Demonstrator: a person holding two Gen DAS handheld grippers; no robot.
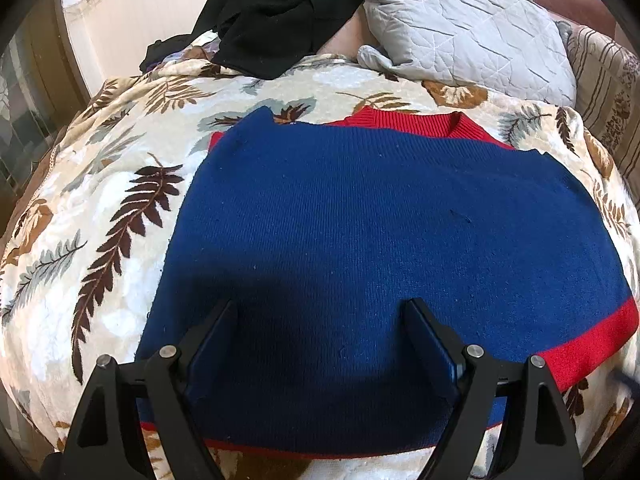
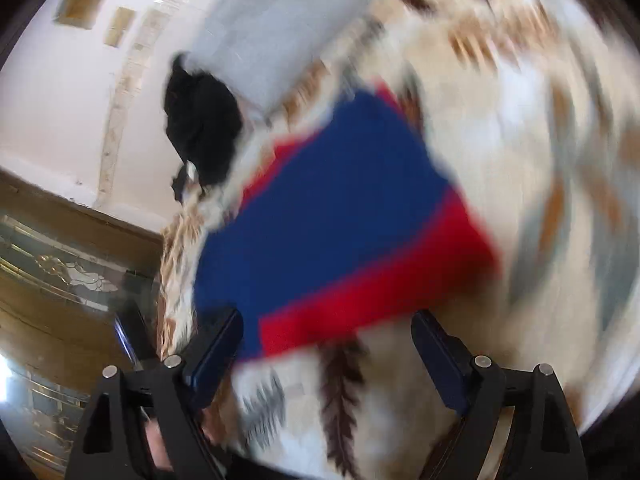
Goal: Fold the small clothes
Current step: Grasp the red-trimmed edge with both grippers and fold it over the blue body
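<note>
A small blue knit sweater [image 1: 380, 248] with red collar and red hem band lies folded flat on the leaf-patterned bedspread [image 1: 100, 220]. My left gripper [image 1: 320, 312] is open and empty, hovering just above the sweater's near part. In the blurred right wrist view the same sweater [image 2: 332, 216] lies ahead, its red band nearest. My right gripper [image 2: 326, 324] is open and empty, close above the red band's edge, not holding it.
A grey quilted pillow [image 1: 460, 28] lies at the head of the bed. A pile of black clothes [image 1: 272, 12] sits beside it, also in the right wrist view [image 2: 200, 132]. A wooden glass-fronted cabinet [image 2: 60, 272] stands past the bed's left edge.
</note>
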